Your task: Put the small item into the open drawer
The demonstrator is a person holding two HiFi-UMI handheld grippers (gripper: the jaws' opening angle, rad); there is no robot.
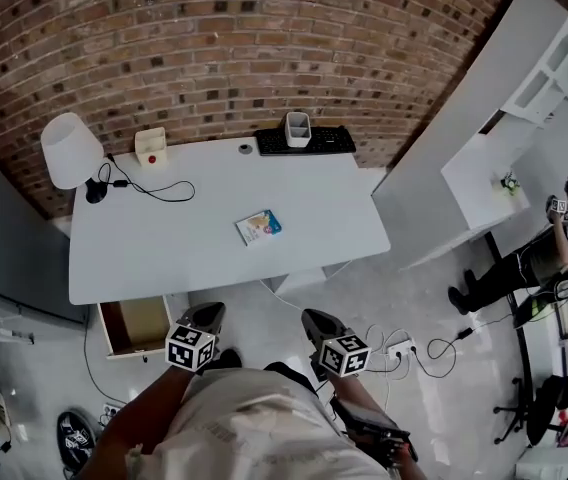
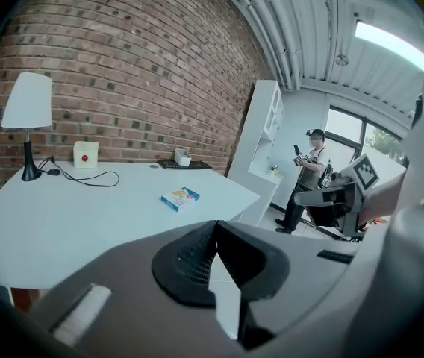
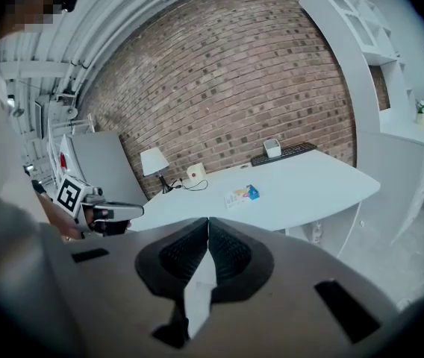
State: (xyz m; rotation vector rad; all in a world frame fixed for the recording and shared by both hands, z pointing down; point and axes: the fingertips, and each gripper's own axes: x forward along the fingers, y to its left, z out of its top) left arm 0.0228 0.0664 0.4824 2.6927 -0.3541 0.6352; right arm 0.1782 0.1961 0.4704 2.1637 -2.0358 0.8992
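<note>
— As you look down over your own chest, where does the small item lie?

— The small item, a flat cardboard packet printed in cream and blue (image 1: 258,227), lies on the white curved desk top (image 1: 164,258), near its middle, with nothing touching it. It is well apart from both my grippers.

— Where is the open drawer?

— The white drawer with a tan wooden inside (image 1: 136,325) stands pulled out under the desk's near left corner. I see nothing in it.

— What are your fingers doing?

— My left gripper (image 1: 204,316) hangs over the pale floor just to the right of the drawer, in front of the desk's edge. Its dark ribbed fingers (image 2: 189,259) are pressed together with nothing between them. My right gripper (image 1: 319,320) hangs beside it, further right. Its fingers (image 3: 231,256) also meet, and they hold nothing.

— What else is on the desk?

— At the back left stands a table lamp with a white shade (image 1: 71,150), and a thin black cable (image 1: 159,193) loops from its foot. Beside it is a small cream box with a red button (image 1: 150,146). A black keyboard (image 1: 329,140) lies along the back edge, and a white rectangular cup (image 1: 297,126) stands on it. Behind the desk is a red-brown brick wall (image 1: 264,48).

— Is anyone else there?

— Another person (image 1: 554,243) is at the far right, past a tall white shelf unit (image 1: 534,68).
</note>
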